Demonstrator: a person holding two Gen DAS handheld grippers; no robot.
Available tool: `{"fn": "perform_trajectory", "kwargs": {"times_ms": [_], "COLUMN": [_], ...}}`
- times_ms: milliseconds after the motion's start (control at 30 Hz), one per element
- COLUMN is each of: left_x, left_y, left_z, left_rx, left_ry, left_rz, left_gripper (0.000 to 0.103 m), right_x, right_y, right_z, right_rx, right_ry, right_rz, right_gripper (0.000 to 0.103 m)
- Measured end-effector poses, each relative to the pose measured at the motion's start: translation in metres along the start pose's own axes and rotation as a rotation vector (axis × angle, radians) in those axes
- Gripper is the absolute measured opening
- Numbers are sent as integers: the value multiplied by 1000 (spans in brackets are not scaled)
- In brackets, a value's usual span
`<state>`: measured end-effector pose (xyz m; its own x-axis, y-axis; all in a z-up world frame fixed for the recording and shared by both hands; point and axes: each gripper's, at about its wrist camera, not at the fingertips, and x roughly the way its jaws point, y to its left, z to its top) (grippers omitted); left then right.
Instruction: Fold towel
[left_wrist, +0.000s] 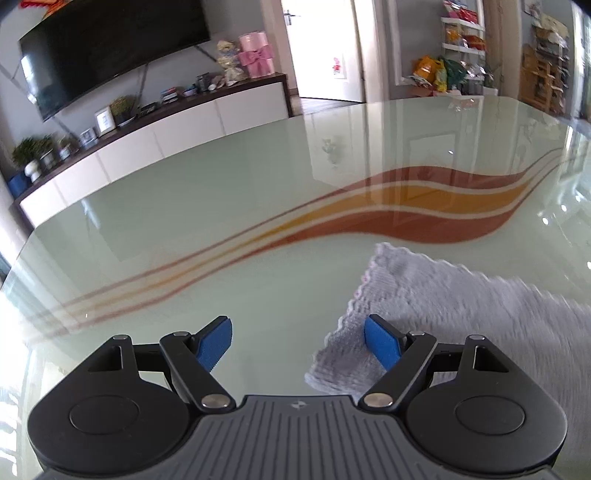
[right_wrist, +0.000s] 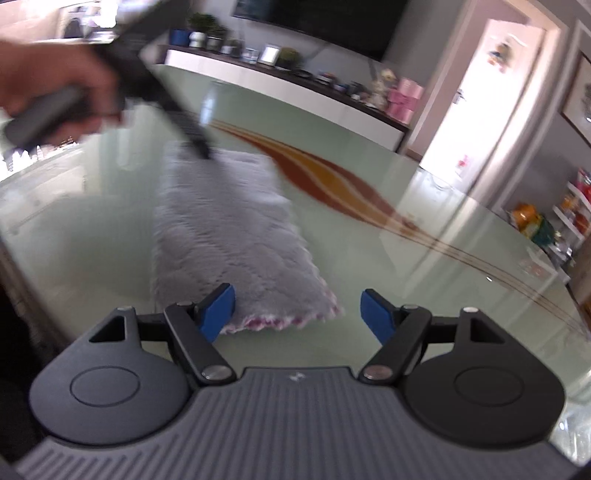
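Observation:
A grey fluffy towel (right_wrist: 229, 229) with a pink scalloped edge lies folded into a long strip on the pale green glass table (right_wrist: 369, 266). It also shows at the right in the left wrist view (left_wrist: 454, 306). My left gripper (left_wrist: 299, 345) is open and empty above the towel's near corner; its right finger overlaps the edge. It shows blurred at the towel's far end in the right wrist view (right_wrist: 199, 144). My right gripper (right_wrist: 297, 312) is open and empty above the towel's near short edge.
The table has a brown and orange wave pattern (left_wrist: 406, 206). A white sideboard (left_wrist: 177, 140) with plants and boxes and a wall TV (left_wrist: 107, 48) stand beyond it. Shelves with packets (left_wrist: 458, 48) are at the far right.

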<state>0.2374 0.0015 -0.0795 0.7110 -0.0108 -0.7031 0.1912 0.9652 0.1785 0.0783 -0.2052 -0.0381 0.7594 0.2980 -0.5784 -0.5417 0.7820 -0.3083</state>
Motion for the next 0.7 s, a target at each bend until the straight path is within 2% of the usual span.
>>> {"fn": "perform_trajectory", "kwargs": {"times_ms": [133,333,467,567,700], "left_x": [10,19,1,-28,-47], "left_y": [-14,-37,-38,-31,-27], "left_z": [14,26,19,2,-20], "left_rx": [59,110,109,93,63], "left_ry": [-14,-42,-88,-141,-152], "left_rz": [-23,-67,-69,-66,-46], "left_gripper": [82,79,77,78,78], "right_x": [-2,-3,-11,2,25], "right_y": [22,24,7,-9,-26], "right_z": [8,17,18,23,40], "right_rx": [-14,30,77,100,173], "right_ry": [-19,-30,-71,-49,-37], "right_rz": [45,97,40,-20,-33], "right_gripper": [76,75,77,77,77]}}
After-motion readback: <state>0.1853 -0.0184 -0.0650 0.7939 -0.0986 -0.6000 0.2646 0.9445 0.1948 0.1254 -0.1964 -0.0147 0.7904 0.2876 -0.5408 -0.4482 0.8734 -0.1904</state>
